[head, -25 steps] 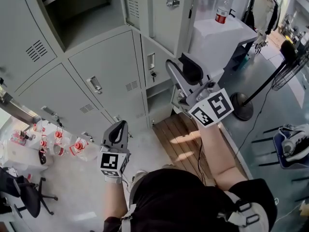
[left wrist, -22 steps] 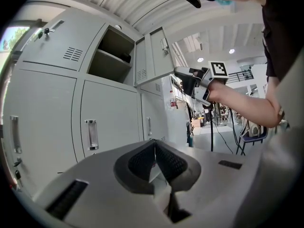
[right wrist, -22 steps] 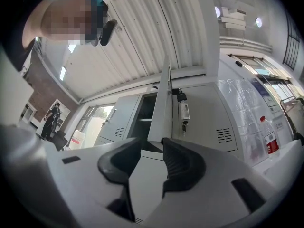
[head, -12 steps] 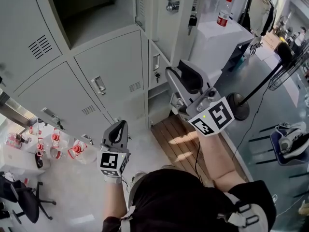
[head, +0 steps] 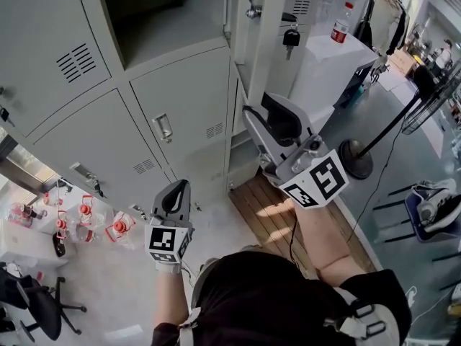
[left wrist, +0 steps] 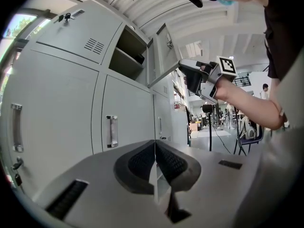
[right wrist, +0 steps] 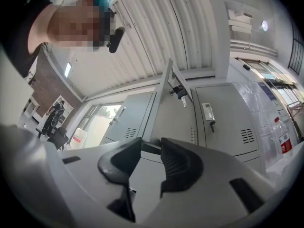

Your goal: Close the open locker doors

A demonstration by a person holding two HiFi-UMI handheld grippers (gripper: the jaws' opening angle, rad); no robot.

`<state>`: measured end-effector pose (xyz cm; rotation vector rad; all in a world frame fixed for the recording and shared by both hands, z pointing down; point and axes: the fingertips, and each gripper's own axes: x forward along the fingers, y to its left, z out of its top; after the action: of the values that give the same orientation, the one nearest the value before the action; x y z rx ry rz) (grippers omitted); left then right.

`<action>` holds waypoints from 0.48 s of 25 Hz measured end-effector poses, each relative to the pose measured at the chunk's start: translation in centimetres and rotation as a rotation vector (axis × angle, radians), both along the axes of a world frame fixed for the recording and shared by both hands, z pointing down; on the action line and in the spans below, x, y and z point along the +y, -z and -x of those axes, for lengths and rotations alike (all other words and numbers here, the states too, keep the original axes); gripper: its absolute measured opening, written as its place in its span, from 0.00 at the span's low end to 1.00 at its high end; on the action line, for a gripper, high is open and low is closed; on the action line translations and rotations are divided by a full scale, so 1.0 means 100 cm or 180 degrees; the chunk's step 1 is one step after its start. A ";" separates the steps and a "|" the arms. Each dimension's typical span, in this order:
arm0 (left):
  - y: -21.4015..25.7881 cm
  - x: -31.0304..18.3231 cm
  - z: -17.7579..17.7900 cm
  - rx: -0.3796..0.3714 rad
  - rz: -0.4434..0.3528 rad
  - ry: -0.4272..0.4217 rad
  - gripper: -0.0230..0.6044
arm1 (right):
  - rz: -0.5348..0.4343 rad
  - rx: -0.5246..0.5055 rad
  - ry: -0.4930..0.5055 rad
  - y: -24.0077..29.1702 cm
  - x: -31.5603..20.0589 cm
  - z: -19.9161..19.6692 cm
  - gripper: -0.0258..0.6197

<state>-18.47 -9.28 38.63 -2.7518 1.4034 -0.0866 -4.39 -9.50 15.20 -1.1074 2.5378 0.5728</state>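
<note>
A grey locker bank fills the head view's upper left. One upper door stands open, seen edge-on, with a latch and a hanging key; its compartment gapes beside it. My right gripper is raised below that door and apart from it. Its jaws are opening, with nothing between them. In the right gripper view the door's edge rises just beyond the right gripper. My left gripper hangs low with its jaws shut and empty, and the left gripper faces closed lower doors.
A white table with a red-labelled bottle stands right of the lockers. A fan stand and a wooden pallet are on the floor. Red-capped bottles and a black office chair are at the left.
The locker bank has drifted to the right in the head view, so the open door now sits above the right gripper. The left gripper has stayed in place.
</note>
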 end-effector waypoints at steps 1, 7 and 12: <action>-0.001 -0.001 0.006 0.0000 0.0004 0.0004 0.05 | -0.0007 0.0009 0.0007 0.000 0.000 0.007 0.25; -0.007 0.000 0.045 -0.0005 0.0017 0.0098 0.05 | -0.0066 0.0023 0.0048 0.001 -0.005 0.043 0.24; -0.011 0.004 0.078 0.0005 0.0036 0.0281 0.05 | -0.0098 0.0054 0.0133 0.004 -0.013 0.068 0.23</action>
<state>-26.28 -8.87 39.74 -2.6988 1.5295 -0.0961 -11.21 -10.78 14.85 -1.0409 2.5512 0.6109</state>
